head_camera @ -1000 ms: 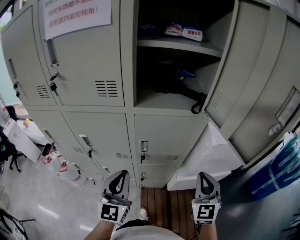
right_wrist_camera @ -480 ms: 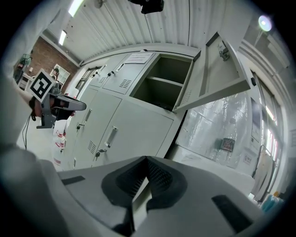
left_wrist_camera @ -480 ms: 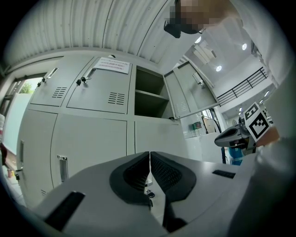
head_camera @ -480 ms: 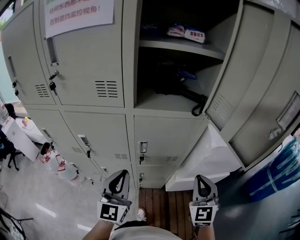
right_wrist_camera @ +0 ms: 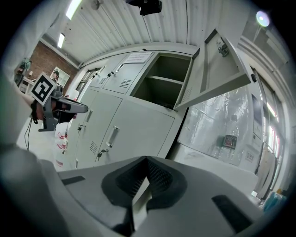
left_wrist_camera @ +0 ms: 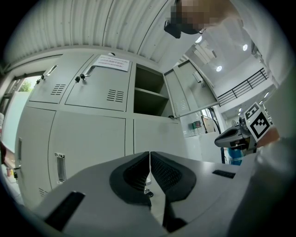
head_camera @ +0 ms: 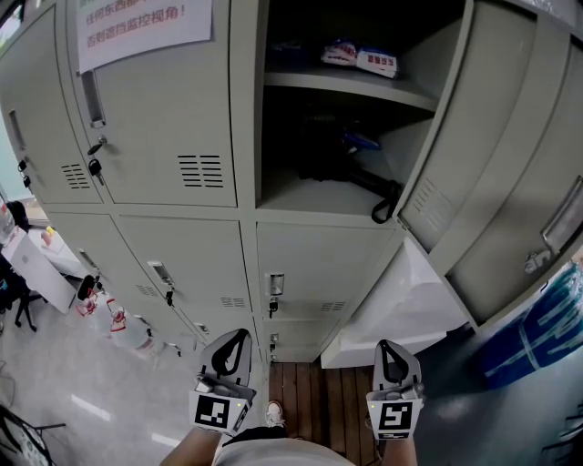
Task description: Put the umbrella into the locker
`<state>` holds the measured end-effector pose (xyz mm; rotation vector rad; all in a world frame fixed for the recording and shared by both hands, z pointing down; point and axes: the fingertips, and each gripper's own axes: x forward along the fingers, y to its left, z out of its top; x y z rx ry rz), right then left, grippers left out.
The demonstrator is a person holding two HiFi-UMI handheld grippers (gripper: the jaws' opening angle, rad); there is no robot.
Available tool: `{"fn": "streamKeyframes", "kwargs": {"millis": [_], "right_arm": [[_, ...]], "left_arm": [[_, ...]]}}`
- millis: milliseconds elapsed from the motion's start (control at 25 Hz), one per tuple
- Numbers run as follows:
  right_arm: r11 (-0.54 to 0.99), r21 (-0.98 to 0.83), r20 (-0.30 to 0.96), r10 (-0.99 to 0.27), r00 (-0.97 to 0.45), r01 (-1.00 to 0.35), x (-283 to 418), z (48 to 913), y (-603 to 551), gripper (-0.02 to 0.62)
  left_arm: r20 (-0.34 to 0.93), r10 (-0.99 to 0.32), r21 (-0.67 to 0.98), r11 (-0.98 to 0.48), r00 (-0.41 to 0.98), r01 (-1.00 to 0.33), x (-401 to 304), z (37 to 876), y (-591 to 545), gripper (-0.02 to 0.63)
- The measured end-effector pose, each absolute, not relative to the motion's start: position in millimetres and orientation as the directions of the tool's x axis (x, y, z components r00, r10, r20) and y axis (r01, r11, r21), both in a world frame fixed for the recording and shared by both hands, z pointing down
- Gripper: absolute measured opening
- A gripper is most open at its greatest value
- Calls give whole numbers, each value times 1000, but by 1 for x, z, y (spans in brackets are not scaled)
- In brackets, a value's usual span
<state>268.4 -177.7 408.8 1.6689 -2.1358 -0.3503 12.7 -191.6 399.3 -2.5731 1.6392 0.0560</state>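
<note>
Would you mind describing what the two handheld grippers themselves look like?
Both the left gripper and the right gripper have pale grey shells that taper forward to black fingers with ribbed inner faces, leaving a teardrop-shaped hollow behind the tips. Each carries a cube with black-and-white square markers at its rear end. No cables are visible.

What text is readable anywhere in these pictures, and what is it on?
"否则遮挡监控视角!": white paper notice on the closed grey locker door; the line above it is cut off.
Red-and-white packets on the upper shelf: print too blurred.
Blue wrapped object at right: white lettering unreadable.
</note>
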Motion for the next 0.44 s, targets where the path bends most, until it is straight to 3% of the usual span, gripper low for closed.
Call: {"fn": "streamKeyframes", "kwargs": {"millis": [440], "right_arm": [[275, 440, 169, -960, -222, -855, 262, 409, -185, 17]], "left_arm": [[-72, -906, -51, -415, 418, -908, 12, 400, -197, 28]]}}
